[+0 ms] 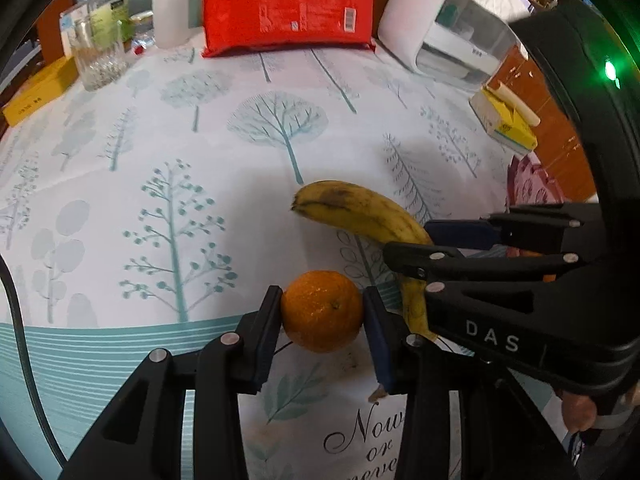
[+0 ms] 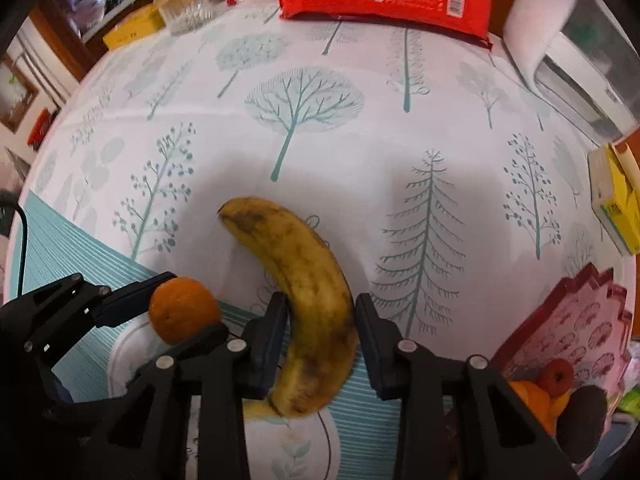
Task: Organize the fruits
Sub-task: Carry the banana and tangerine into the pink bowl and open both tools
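An orange (image 1: 322, 311) sits between the pads of my left gripper (image 1: 323, 322), which is shut on it; it also shows in the right wrist view (image 2: 184, 310). A spotted yellow banana (image 2: 304, 300) lies on the tree-print tablecloth (image 2: 304, 128), and my right gripper (image 2: 321, 338) is closed around its middle, both pads touching it. The banana also shows in the left wrist view (image 1: 360, 210), with the right gripper (image 1: 460, 246) on it. A pink patterned fruit bowl (image 2: 576, 320) at the right holds oranges (image 2: 532, 398), a red fruit (image 2: 555, 376) and a dark fruit (image 2: 580, 420).
A red packet (image 1: 288, 4) stands at the back. A white appliance (image 1: 448, 24) is at back right. A yellow-and-white box (image 1: 504, 120) lies at the right. A glass jar (image 1: 98, 58), bottles (image 1: 170, 12) and a yellow box (image 1: 40, 96) are at back left.
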The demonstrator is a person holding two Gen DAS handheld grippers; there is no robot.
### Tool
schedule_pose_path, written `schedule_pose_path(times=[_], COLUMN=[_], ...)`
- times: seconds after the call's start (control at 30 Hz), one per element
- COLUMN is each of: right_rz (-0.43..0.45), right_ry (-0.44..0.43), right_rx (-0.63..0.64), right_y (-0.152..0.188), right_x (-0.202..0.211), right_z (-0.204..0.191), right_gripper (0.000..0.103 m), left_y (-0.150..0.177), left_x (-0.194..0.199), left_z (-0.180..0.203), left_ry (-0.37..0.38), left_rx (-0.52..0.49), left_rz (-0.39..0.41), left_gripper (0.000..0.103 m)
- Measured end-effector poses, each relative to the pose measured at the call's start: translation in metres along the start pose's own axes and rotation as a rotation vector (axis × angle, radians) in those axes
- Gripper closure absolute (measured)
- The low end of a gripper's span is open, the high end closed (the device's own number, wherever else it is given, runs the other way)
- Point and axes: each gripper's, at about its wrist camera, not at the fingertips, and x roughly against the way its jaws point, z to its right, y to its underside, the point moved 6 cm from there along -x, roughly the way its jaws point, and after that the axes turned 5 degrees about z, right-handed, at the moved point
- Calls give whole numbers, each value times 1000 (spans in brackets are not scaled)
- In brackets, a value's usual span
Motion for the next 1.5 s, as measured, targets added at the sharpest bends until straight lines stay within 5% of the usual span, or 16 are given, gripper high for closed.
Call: schedule_pose_path(times=[0.4,0.77,1.13,1.5], right_rz=[260,433,410,301], right_ry=[-54,8,88,27], right_rx=[-159,-275,-360,-420], right_y=[4,64,117,129], right_x=[96,213,226,177], right_z=[12,75,159,200], right_gripper=[69,68,68,68], left_y=[-19,-31,-21,-9], left_x=[80,135,104,47], left_z=[22,133,227,246], left_ry=[-23,56,37,-72], left_rx=[-45,-181,-228,-204], left_rz=[122,209,172,100], left_gripper=[64,64,64,64])
